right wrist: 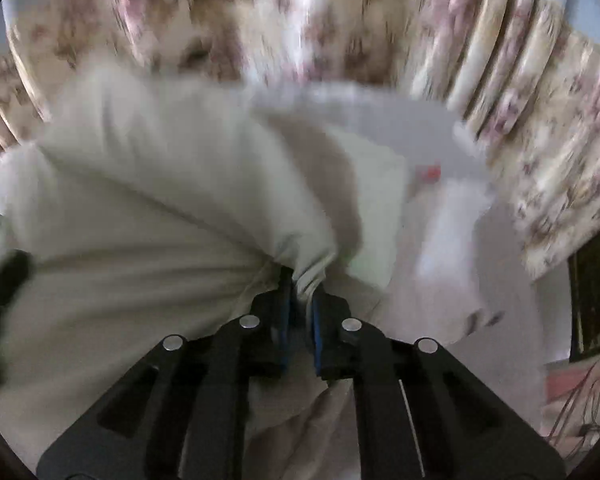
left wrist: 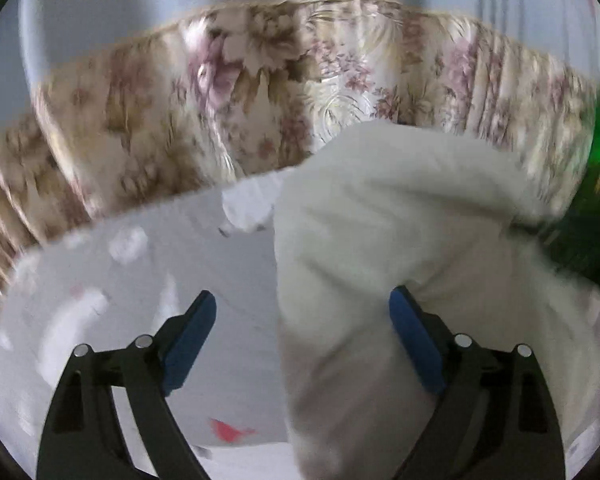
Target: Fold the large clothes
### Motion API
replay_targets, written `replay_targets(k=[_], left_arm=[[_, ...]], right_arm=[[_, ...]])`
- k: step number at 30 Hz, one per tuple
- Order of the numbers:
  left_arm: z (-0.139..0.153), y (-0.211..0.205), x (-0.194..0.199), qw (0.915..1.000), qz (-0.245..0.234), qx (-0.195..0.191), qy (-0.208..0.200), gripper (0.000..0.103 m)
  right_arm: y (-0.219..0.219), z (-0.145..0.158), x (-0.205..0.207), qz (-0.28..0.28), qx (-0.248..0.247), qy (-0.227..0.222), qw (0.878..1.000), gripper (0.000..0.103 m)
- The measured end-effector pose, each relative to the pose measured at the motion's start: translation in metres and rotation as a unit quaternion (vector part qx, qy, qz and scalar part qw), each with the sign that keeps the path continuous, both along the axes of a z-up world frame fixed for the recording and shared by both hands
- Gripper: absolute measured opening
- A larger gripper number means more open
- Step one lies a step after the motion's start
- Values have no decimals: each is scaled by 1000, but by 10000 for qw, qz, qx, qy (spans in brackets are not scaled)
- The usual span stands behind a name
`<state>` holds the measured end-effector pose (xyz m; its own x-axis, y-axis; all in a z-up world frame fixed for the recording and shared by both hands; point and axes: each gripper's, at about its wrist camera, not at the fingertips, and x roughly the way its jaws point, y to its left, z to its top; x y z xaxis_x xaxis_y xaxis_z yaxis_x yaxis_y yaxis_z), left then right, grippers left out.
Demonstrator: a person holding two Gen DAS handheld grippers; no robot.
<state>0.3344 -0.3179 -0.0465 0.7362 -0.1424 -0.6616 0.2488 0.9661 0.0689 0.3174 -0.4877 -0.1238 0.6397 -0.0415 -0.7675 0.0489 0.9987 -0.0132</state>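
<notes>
Cream garment [right wrist: 148, 208] bunches in the clamped right gripper [right wrist: 300, 280] while the left gripper [left wrist: 304, 300] gapes empty beside it, so one-sided pulling may skew the fold.

- Your right gripper [right wrist: 300, 280]: black arms, blue-padded fingers [right wrist: 285, 304] closed tight on a gathered pinch of fabric.
- Cream garment [right wrist: 148, 200]: you hold a bunched fold of it; the cloth spreads left and up from the pinch in broad soft ridges, with a shadowed crease on its right side.
- White sheet [right wrist: 440, 240]: under and right of the garment, with a small red mark [right wrist: 430, 172], blurred.
- Floral cover [right wrist: 340, 20]: beige and mauve print across the top and right, heavily blurred.
- Dark frame-like object [right wrist: 596, 300]: at the right edge, indistinct.
</notes>
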Motion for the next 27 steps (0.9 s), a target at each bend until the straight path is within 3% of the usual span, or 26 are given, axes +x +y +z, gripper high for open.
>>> replay_targets(k=[2, 3, 4, 6, 7, 10, 13, 17, 21, 27], left_arm=[[-7, -10, -14, 9999, -119, -6, -25, 90], [-9, -15, -21, 9997, -78, 134, -183, 90], [-8, -18, -22, 9995, -81, 176, -254, 90], [-5, -10, -16, 9998, -131, -90, -111, 90], [-2, -3, -13, 9996, -162, -233, -56, 90], [1, 10, -14, 9994, -199, -289, -79, 90], [-2, 6, -14, 9993, -247, -263, -56, 90], [-5, -5, -17, 9994, -243, -194, -121, 90], [2, 19, -9, 9969, -266, -679, 300, 90], [19, 56, -1, 9967, -302, -649, 387, 91]], right_arm=[[-3, -1, -2, -188, 205, -95, 9996, 6], [-6, 1, -3, -260, 307, -120, 9991, 16], [-11, 5, -7, -348, 438, -182, 9983, 39], [-22, 20, -24, -522, 650, -358, 9959, 65], [-26, 30, -35, -470, 734, -508, 9949, 75], [-32, 49, -58, -344, 1144, -652, 9907, 85], [-24, 52, -67, -138, 1372, -561, 9889, 92], [-3, 27, -47, -296, 486, -94, 9983, 100], [-13, 11, -43, -273, 901, -77, 9955, 100], [-12, 6, -40, 70, 1168, 21, 9931, 100]])
